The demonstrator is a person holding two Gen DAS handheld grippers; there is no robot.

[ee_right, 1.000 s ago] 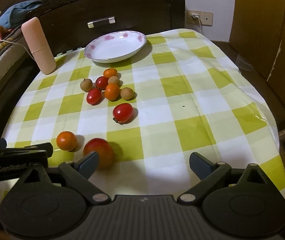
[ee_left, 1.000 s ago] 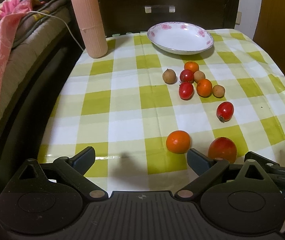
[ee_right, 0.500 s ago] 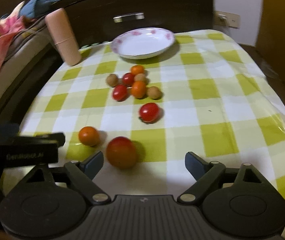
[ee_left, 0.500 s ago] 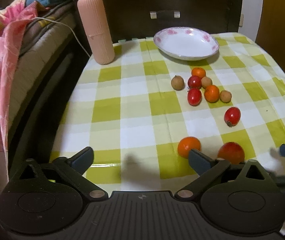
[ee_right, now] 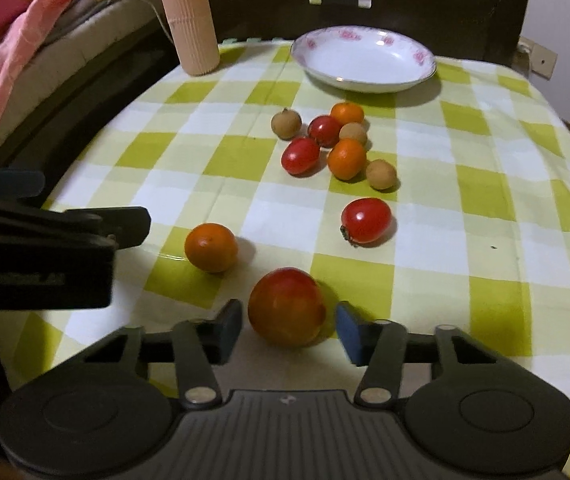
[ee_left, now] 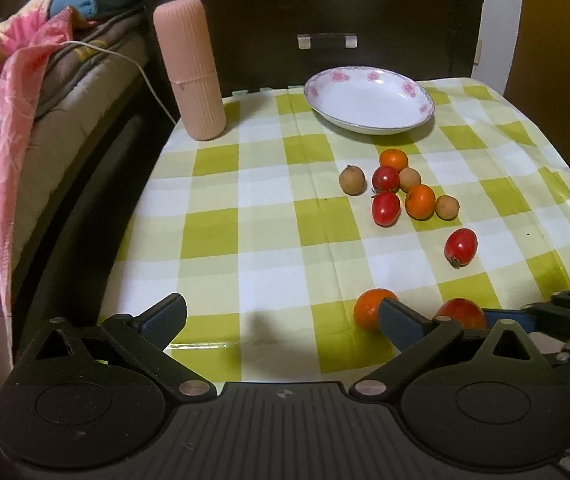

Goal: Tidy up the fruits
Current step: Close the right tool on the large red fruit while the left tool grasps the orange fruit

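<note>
Closing around the large red-orange fruit (ee_right: 287, 306), the right claw (ee_right: 288, 332) has its jaws on either side of it, narrow gaps showing at both pads, so no grip yet. That fruit sits on the checked table (ee_right: 485, 184) at its near edge. Left claw (ee_left: 281, 318) hovers wide open with nothing between its fingers; an orange fruit (ee_left: 371, 308) lies just beyond its right fingertip. A cluster of small fruits (ee_right: 345, 158) sits mid-table, with the white floral plate (ee_right: 365, 60) behind it holding no fruit.
</note>
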